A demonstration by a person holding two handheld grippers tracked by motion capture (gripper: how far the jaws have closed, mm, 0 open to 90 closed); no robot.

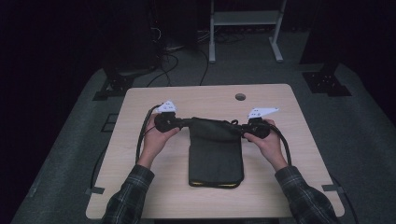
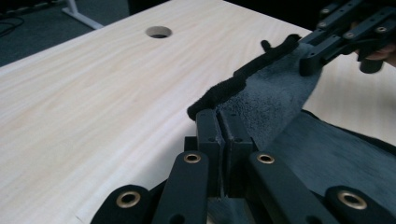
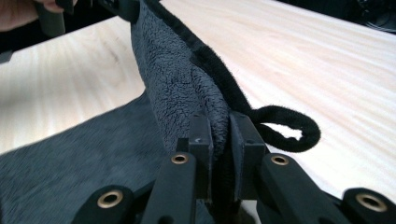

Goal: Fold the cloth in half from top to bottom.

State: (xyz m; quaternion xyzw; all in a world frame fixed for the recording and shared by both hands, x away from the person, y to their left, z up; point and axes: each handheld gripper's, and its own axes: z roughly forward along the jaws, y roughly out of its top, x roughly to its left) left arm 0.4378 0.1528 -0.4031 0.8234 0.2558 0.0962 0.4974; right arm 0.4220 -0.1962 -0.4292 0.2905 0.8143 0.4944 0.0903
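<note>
While the person's plaid sleeves [image 1: 128,196] come in from the near edge of the tabletop [image 1: 140,196], a dark grey towel [image 1: 215,161] lies folded between the two forearms, its near end flat on the wood with a thin yellow strip showing at the near hem. Farther on, its far edge is lifted and stretched sideways between the two hands. On the left, the left tongs [image 1: 183,122] are closed tight on the towel's far left corner — in the left gripper view the jaws stand pressed together with the fleecy cloth [image 2: 271,98] pinched at their tips. On the right, the right tongs [image 1: 243,127] are clamped on the far right corner; in the right gripper view the cloth [image 3: 182,88] is squeezed between the jaws, and a small hanging loop [image 3: 289,128] sticks out just beside them. Beyond the towel, a round hole [image 1: 240,97] sits in the tabletop near its far edge — past that, a white frame [image 1: 245,18] stands on the dark floor.
</note>
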